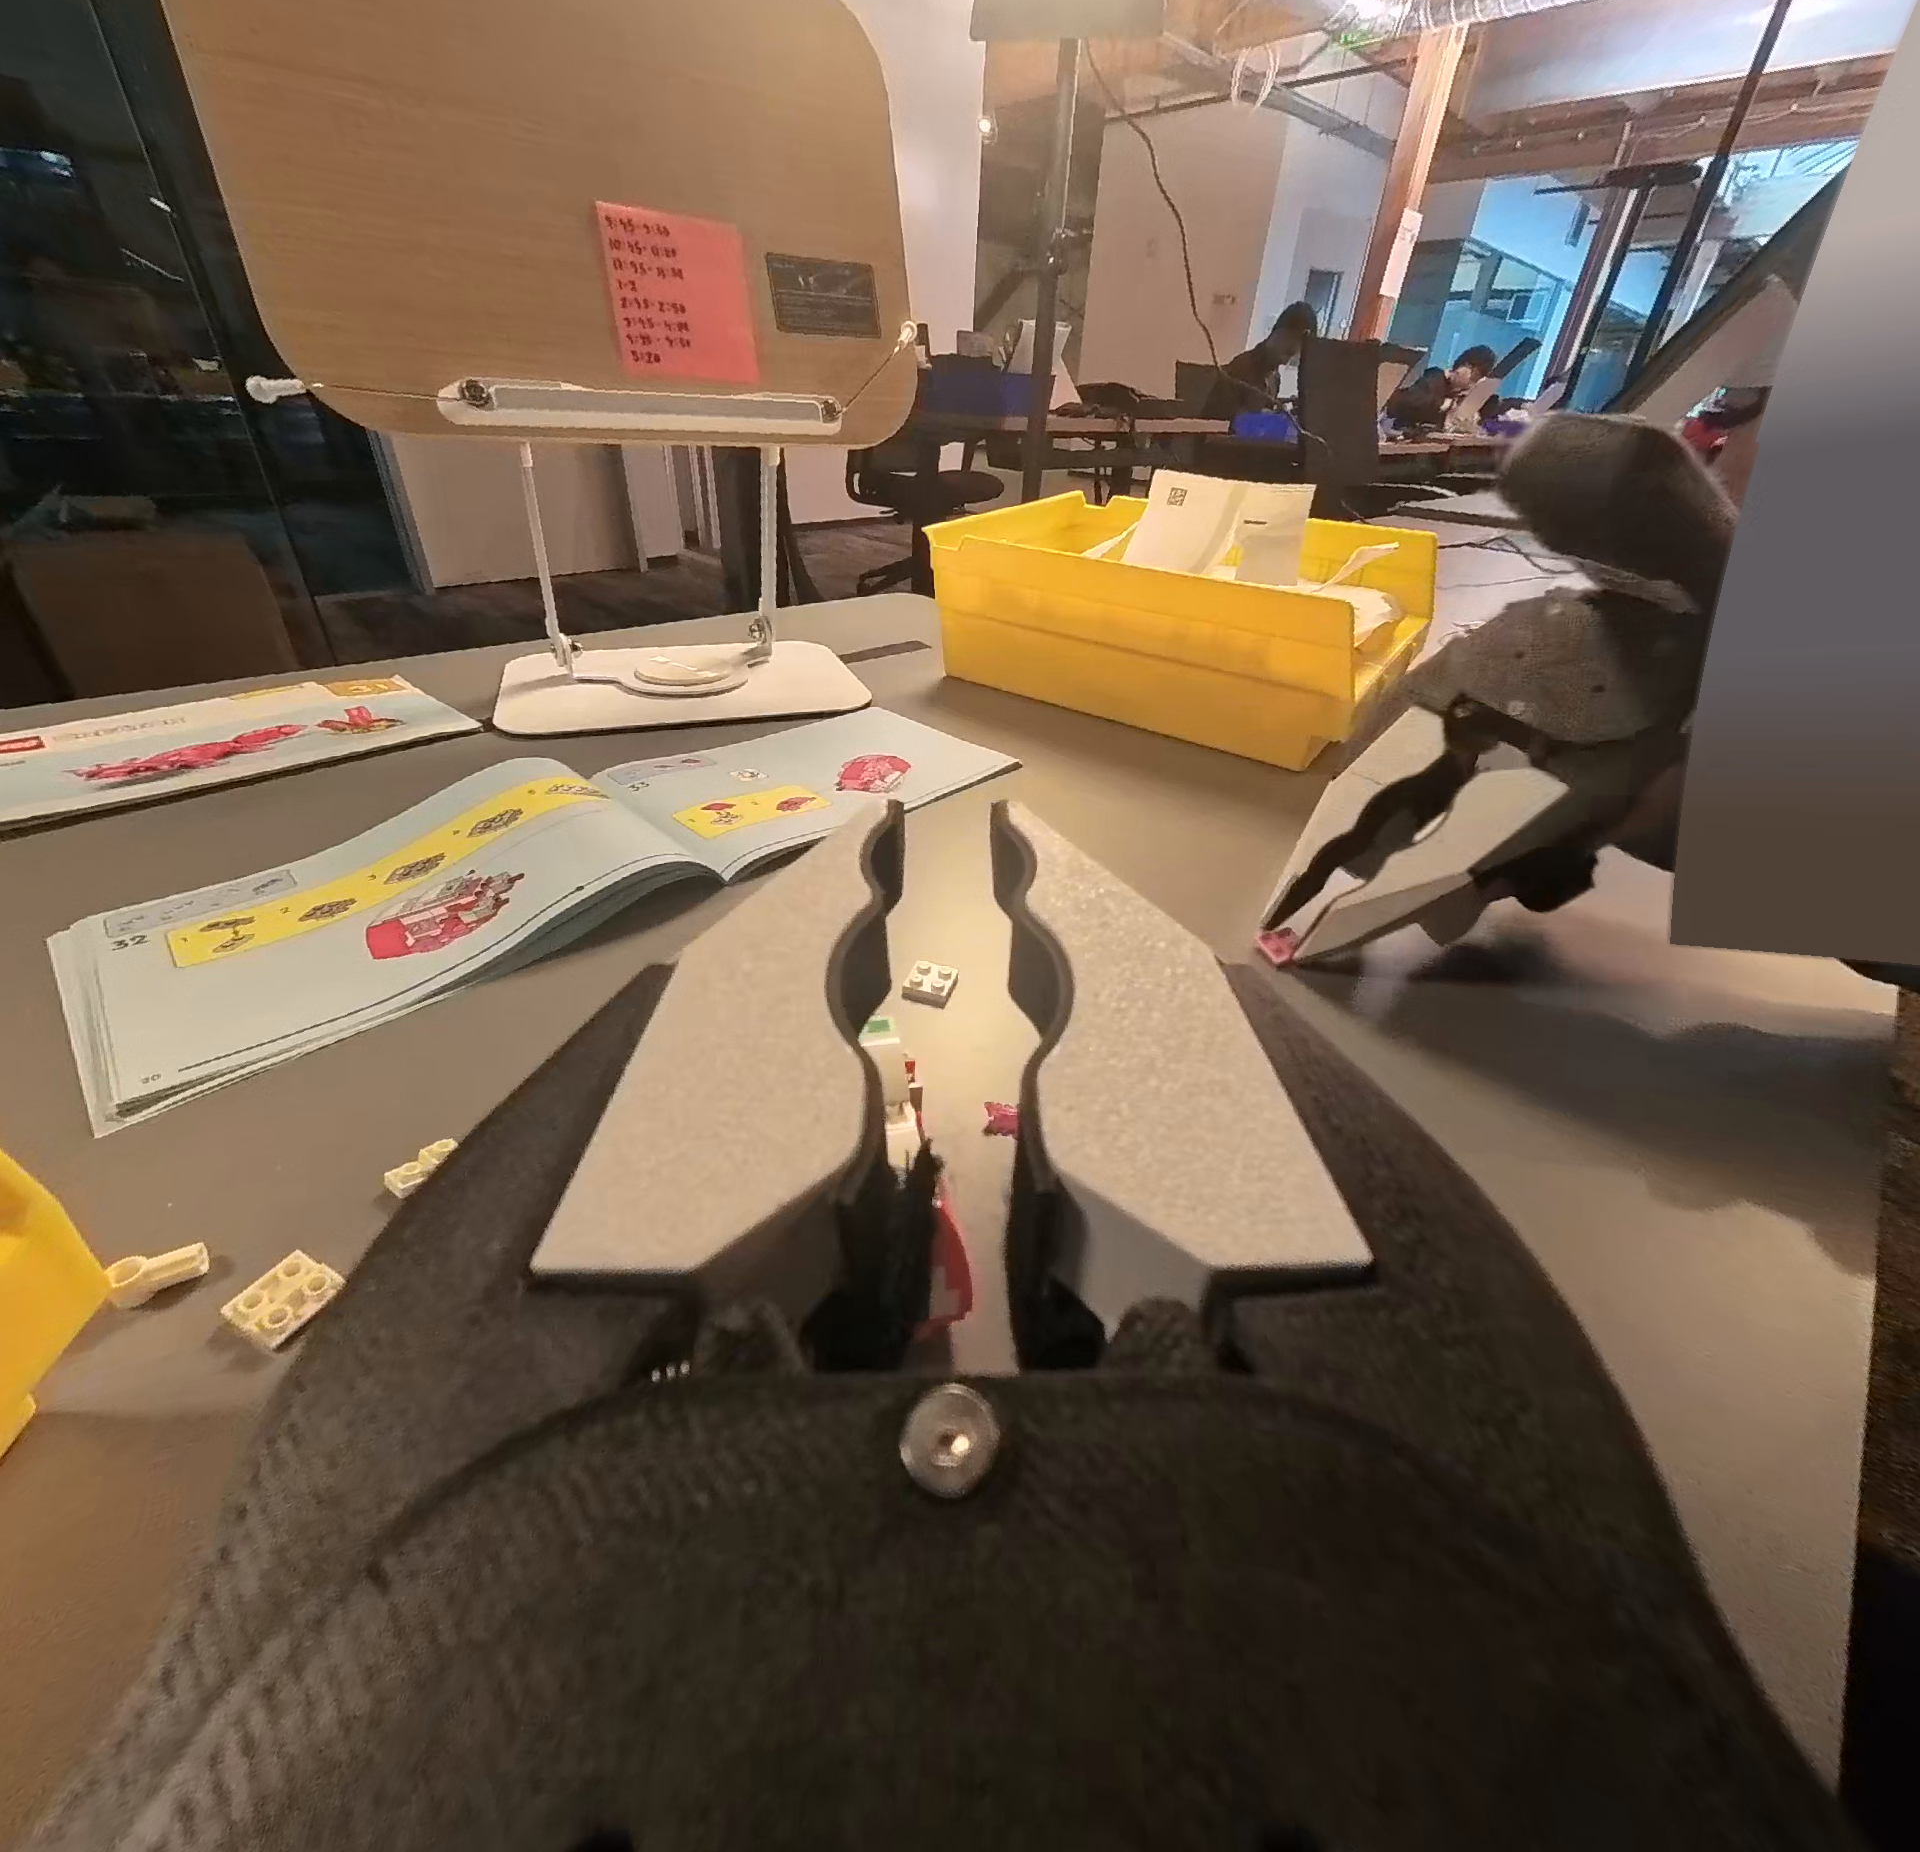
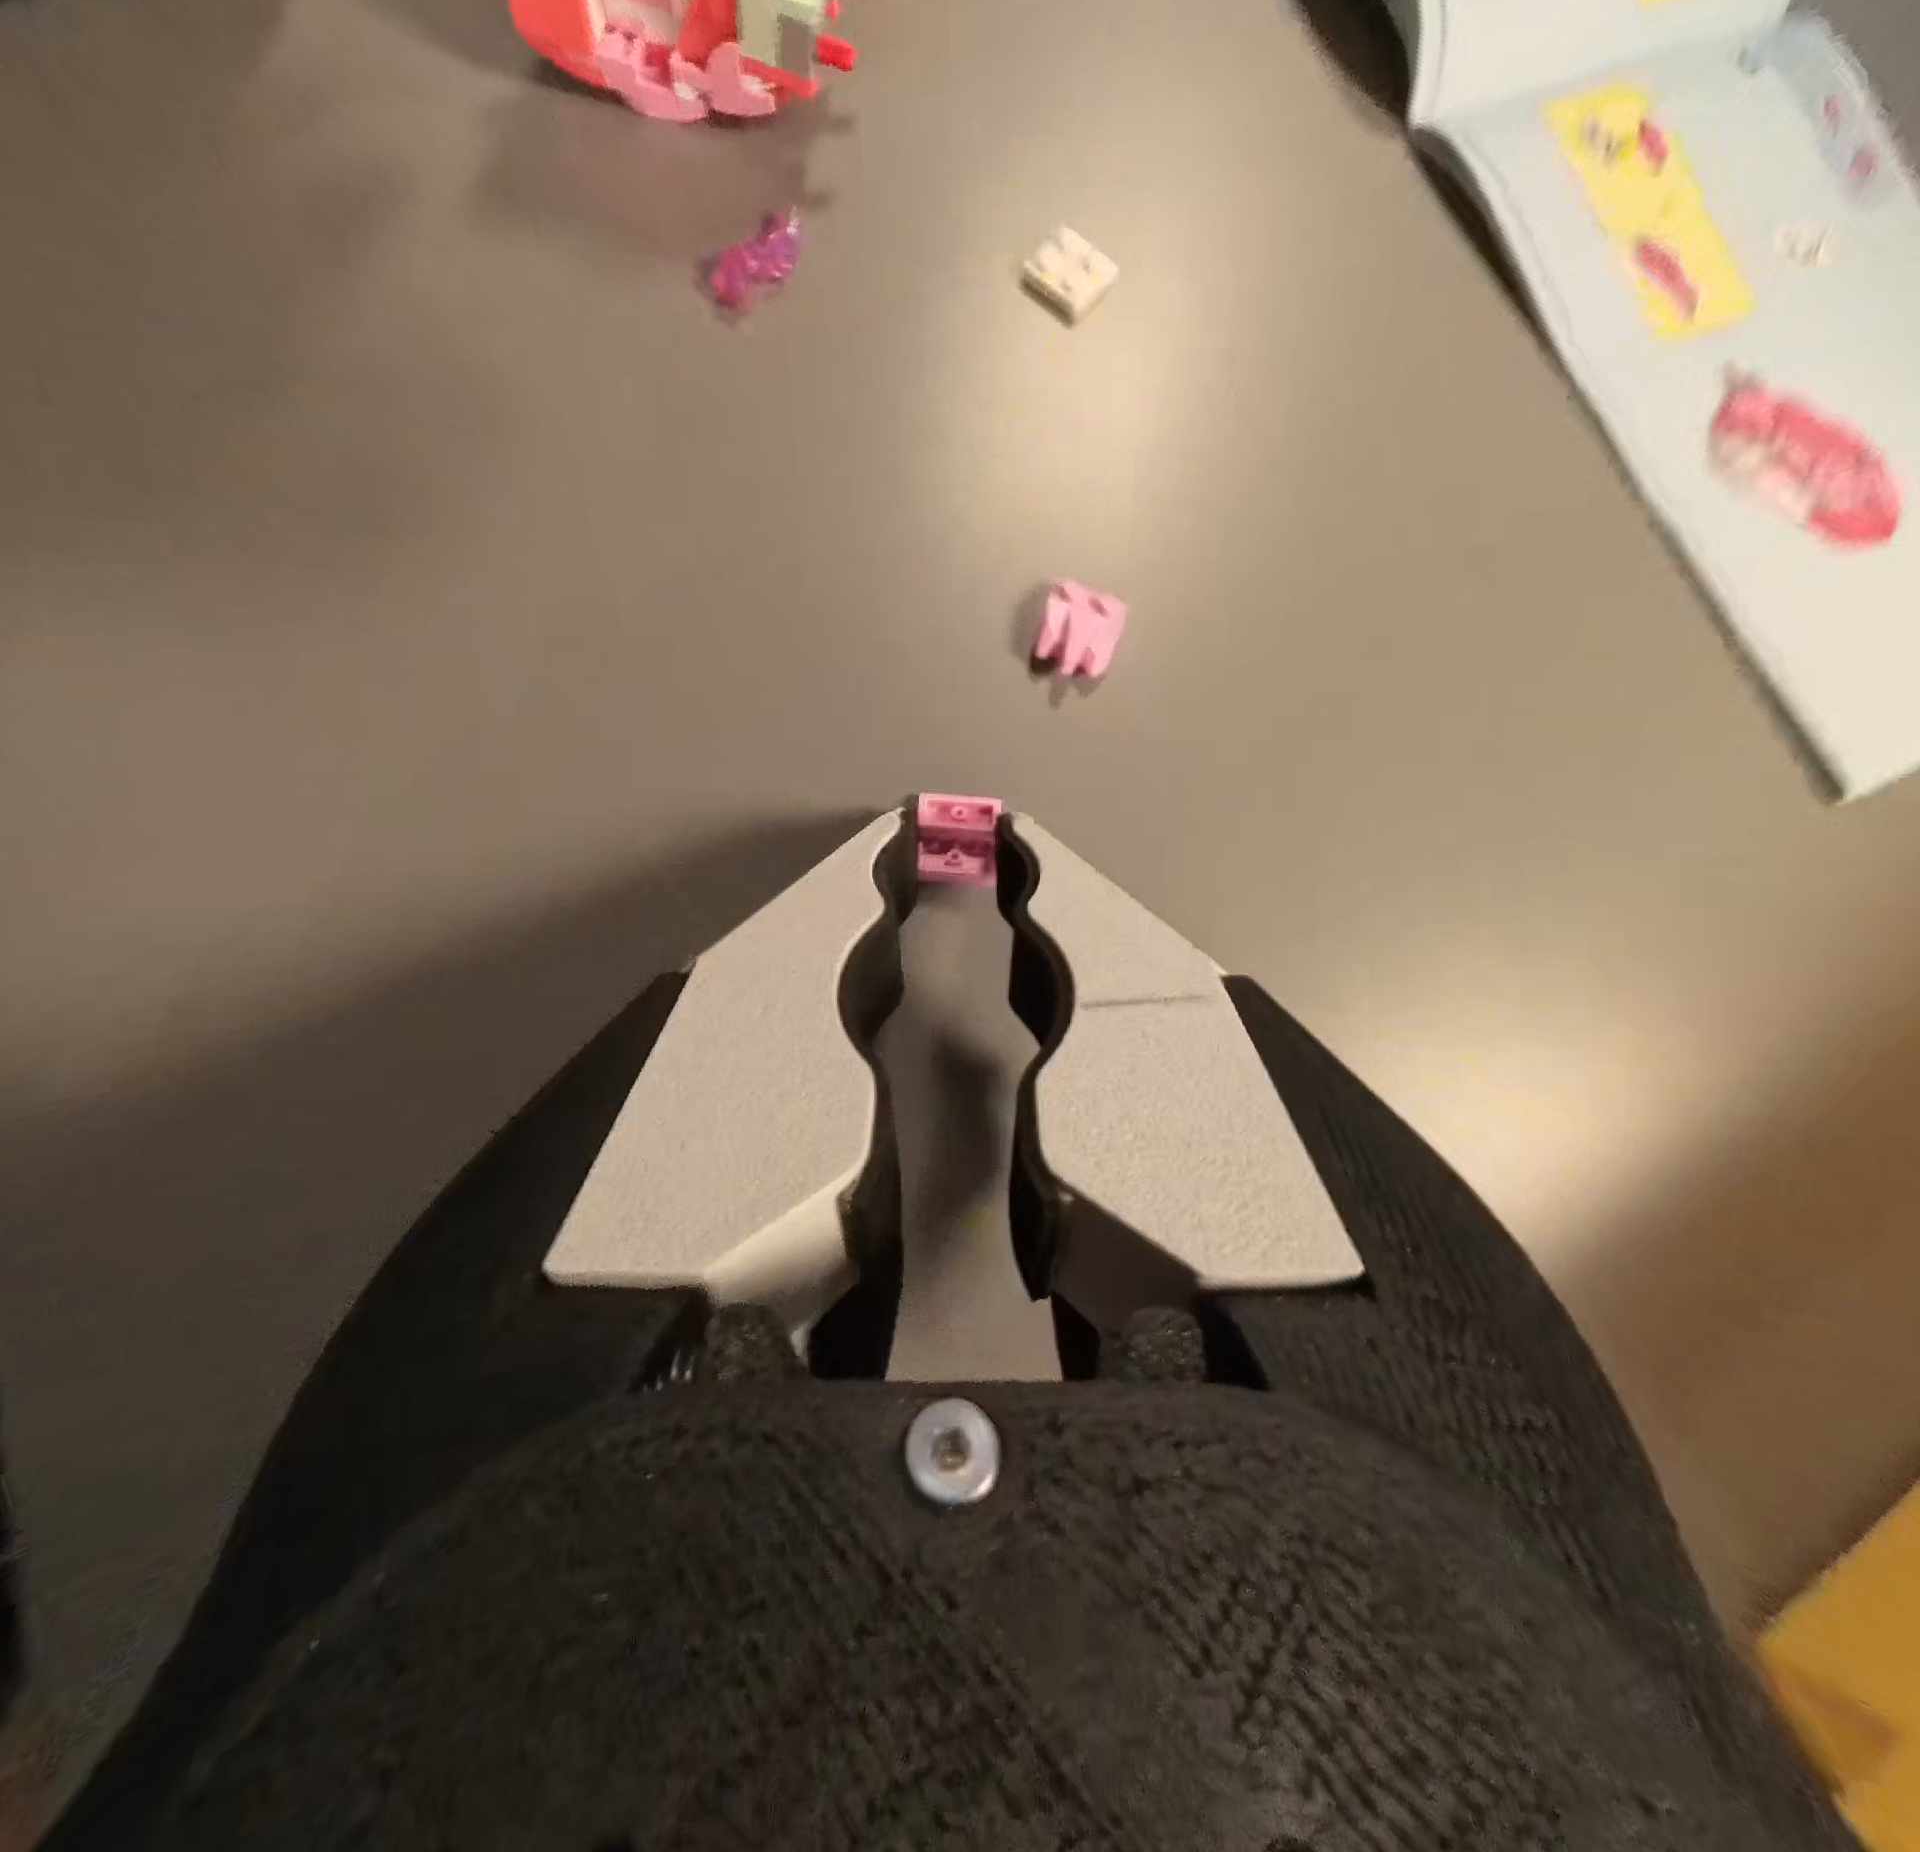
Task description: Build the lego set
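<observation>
Between your right tongs (image 2: 958,834) a small pink brick (image 2: 957,838) is pinched at the fingertips, low over the surface (image 2: 416,607). Your left tongs (image 1: 945,815) stand narrowly parted; a red-and-white build (image 1: 902,1075) sits deep between them, mostly hidden, grip unclear. Beyond lie a white plate (image 1: 932,979), blurred pink bits and an open booklet (image 1: 364,919).

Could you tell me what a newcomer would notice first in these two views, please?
First, the right claw, tips down at the grey table, pinching a small pink brick between its fingertips. Next, the left claw, slightly parted above a white plate brick, with an open instruction booklet left of it and a yellow bin behind.
</observation>
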Tool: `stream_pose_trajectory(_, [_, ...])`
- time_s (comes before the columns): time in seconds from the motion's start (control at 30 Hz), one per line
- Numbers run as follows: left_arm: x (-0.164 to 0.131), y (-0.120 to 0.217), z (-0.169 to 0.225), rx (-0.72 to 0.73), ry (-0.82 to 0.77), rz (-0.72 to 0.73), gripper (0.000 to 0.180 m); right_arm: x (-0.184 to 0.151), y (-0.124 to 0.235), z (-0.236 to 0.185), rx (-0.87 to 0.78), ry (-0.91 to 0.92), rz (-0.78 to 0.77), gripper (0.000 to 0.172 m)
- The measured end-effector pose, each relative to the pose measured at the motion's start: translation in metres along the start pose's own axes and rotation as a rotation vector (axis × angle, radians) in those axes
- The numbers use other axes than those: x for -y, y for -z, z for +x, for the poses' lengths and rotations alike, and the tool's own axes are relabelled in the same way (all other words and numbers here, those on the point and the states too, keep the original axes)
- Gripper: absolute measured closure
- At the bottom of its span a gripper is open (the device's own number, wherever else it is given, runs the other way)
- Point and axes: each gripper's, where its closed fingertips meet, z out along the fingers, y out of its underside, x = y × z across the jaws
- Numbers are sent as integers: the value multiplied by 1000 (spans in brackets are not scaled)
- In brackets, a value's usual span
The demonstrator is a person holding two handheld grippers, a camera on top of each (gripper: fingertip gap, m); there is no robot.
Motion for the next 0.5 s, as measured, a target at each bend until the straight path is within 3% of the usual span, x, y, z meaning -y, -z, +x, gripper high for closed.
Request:
stream_pose_trajectory(0.17, [-1, -1, 5, -21, -19, -7, 165, 24, -10, -17, -122, 536, 41, 159])
stream_pose_trajectory(0.27, [-3, -4, 35, -182, -36, -20, 165, 62, -5, -27, -252, 805, 195, 159])
stream_pose_trajectory(0.33, [-6, -8, 59, -321, 32, -72, 164, 82, -1, -34, -296, 905, 287, 159])
stream_pose_trajectory(0.47, [0, -16, 81, -470, 298, -140, 124, 111, 11, -57, -250, 956, 464, 159])
stream_pose_trajectory(0.5, [7, -14, 87, -535, 364, -132, 126, 116, 14, -63, -239, 957, 489, 159])
